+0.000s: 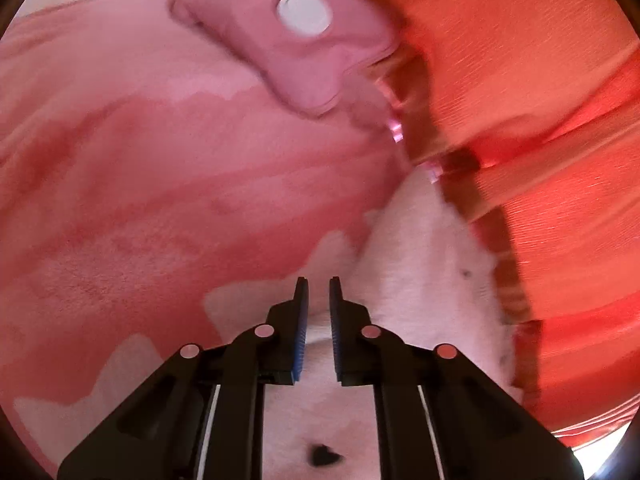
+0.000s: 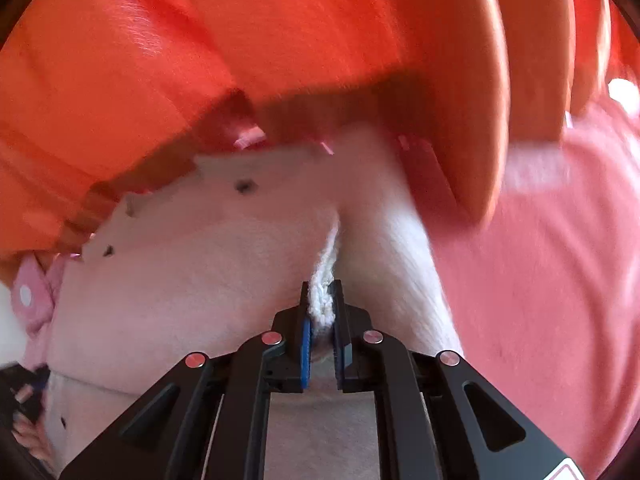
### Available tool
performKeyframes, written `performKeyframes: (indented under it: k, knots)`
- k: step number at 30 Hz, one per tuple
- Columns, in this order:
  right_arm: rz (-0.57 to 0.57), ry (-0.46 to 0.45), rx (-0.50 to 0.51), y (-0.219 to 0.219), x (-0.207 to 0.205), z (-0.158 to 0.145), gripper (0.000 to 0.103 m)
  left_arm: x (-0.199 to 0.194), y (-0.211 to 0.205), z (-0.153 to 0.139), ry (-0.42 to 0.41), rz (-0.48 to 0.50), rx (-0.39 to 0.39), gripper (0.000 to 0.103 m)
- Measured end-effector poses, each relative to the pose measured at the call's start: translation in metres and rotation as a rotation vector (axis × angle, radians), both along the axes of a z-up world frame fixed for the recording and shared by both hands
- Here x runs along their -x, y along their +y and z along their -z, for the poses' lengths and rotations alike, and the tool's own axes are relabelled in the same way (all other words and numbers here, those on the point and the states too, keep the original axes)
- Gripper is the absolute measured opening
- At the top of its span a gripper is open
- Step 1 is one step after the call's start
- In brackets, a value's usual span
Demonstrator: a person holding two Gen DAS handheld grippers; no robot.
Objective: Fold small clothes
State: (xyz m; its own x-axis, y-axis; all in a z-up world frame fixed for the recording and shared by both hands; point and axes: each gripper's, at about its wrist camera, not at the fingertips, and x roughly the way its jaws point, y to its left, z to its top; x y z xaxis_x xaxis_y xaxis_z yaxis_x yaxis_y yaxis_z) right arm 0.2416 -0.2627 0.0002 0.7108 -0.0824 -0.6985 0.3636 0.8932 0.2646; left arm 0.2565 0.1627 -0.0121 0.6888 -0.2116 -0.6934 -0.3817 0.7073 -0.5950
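A white fleecy garment [image 1: 424, 248] with small dark marks lies on a pink sheet [image 1: 140, 160]. In the left wrist view my left gripper [image 1: 319, 280] sits low over its near part, jaws nearly together with white cloth in the narrow gap. In the right wrist view my right gripper [image 2: 322, 284] is shut on a bunched ridge of the same white garment [image 2: 200, 264], which rises in a crease from the pads. A pink padded piece [image 1: 280, 40] with a white round dot lies beyond, blurred.
Orange pleated cloth [image 1: 540, 80] borders the white garment on the right in the left wrist view and fills the top of the right wrist view [image 2: 240, 40]. The pink sheet [image 2: 540, 280] spreads to the right there. A dark, unclear shape [image 2: 20, 392] sits at that view's lower left edge.
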Motion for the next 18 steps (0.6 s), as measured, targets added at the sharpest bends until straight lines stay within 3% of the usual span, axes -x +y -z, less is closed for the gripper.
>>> performKeyframes:
  k: [5,7,9,13,15,16,18]
  knots:
    - [-0.005,-0.002,0.007,0.01,-0.009,-0.002,0.009,0.004,-0.022,0.002,0.017,0.082,0.115,0.036]
    - [-0.004,-0.009,-0.015,0.016,-0.008,-0.003,0.009,-0.004,-0.031,0.014,0.045,0.117,0.162,0.038]
    - [-0.012,-0.012,-0.027,0.016,-0.007,-0.003,0.01,-0.015,-0.032,0.031,0.052,0.132,0.209,0.038]
    - [-0.055,-0.019,-0.023,0.027,0.003,-0.01,0.01,-0.02,-0.015,0.032,0.012,0.088,0.184,0.014]
    - [-0.095,-0.072,-0.046,0.035,0.003,-0.022,0.01,-0.017,-0.002,0.033,-0.008,0.051,0.204,0.009]
    - [-0.128,-0.123,-0.064,0.039,0.005,-0.033,0.01,-0.015,0.002,0.03,-0.022,0.03,0.184,0.007]
    - [-0.181,-0.201,-0.083,0.043,0.012,-0.047,0.01,-0.012,0.003,0.019,-0.052,-0.006,0.073,0.007]
